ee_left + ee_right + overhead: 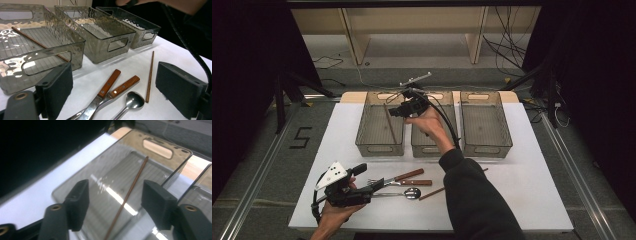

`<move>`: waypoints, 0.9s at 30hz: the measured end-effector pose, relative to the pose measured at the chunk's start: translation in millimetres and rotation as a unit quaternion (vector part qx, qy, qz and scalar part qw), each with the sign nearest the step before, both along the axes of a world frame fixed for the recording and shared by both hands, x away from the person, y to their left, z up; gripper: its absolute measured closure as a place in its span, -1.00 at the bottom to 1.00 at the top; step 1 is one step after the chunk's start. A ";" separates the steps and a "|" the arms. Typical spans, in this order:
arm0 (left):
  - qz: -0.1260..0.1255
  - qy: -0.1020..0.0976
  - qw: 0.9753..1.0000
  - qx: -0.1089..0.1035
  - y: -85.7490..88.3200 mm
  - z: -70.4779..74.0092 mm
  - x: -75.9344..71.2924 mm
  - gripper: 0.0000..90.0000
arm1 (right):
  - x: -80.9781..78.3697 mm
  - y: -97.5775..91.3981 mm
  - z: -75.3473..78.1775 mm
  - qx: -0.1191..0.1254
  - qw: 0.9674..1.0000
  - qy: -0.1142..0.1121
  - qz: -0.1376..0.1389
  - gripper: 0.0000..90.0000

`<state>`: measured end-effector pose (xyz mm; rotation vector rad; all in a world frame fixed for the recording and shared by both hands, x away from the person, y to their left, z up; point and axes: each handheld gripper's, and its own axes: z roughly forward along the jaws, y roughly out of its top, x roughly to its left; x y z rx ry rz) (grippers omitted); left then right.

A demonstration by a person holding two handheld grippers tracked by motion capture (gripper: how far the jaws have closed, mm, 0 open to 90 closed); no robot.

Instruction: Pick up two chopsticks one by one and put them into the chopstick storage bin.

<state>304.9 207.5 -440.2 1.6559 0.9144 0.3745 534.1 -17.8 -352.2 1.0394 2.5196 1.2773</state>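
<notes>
Chopstick (389, 122) lies in the left bin (380, 124).
Right claw (115, 202) hangs above it, jaws apart, empty; left claw (113, 95) gapes over cutlery (110, 91) on the surface (522, 195).

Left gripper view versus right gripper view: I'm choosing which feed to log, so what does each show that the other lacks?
Left gripper view alone: three bins, the middle bin and far bin empty, plus two wood-handled utensils, a spoon and a loose chopstick on the table. Right gripper view alone: a close look down into the first bin between its open gripper. Both: that bin with a chopstick inside.
</notes>
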 end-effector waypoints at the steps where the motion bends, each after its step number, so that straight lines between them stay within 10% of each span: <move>1: 0.000 0.000 1.000 0.001 0.0 0.0 0.0 -0.70 | -3.6 -3.8 2.8 -0.007 1.000 -0.004 0.010 -0.20; 27: 0.002 0.003 1.000 0.004 -0.7 -1.3 0.9 -0.71 | -84.4 -85.3 4.6 -0.092 0.986 -0.034 0.134 -0.46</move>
